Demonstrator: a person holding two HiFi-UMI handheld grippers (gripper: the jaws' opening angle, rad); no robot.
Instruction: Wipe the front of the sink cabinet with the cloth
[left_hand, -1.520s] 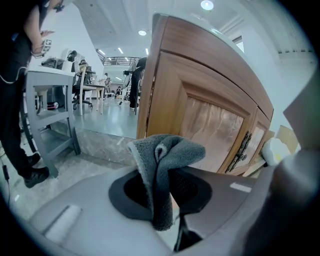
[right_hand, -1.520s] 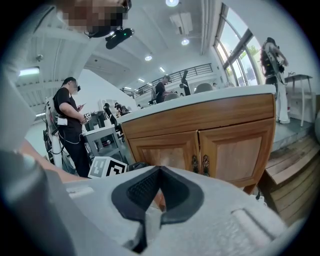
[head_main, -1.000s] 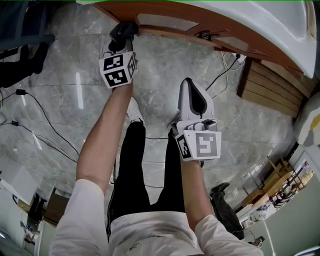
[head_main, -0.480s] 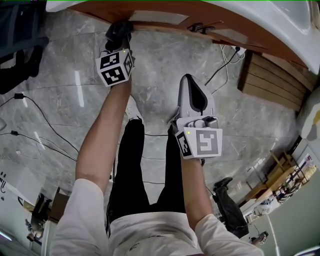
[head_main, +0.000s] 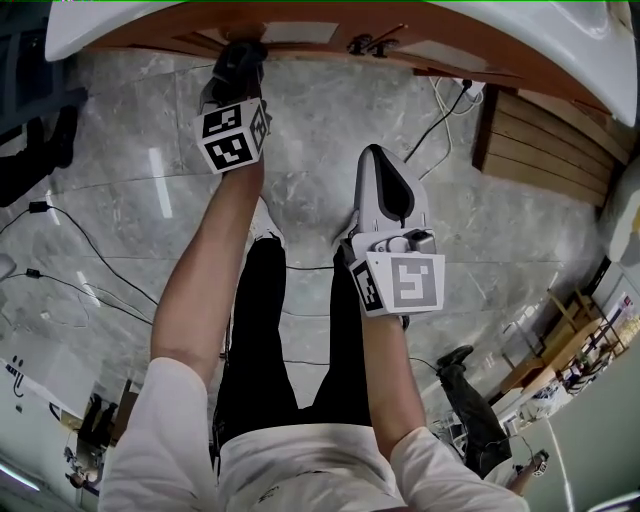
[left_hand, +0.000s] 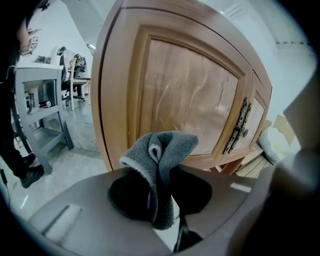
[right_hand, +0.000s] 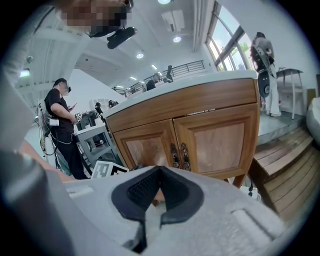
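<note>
Left gripper view: left tool (left_hand: 160, 192) clamps cloth (left_hand: 162, 150), seemingly near cabinet door (left_hand: 185, 100); right tool (right_hand: 158, 180) closed.

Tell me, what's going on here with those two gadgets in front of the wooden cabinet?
A person stands facing a wooden sink cabinet with a hand-held gripper in each hand. The left gripper is clamped on a grey cloth and held up close to the cabinet's left door; whether the cloth touches the wood cannot be told. The right gripper is shut with nothing in it and hangs back from the cabinet, above the floor.
</note>
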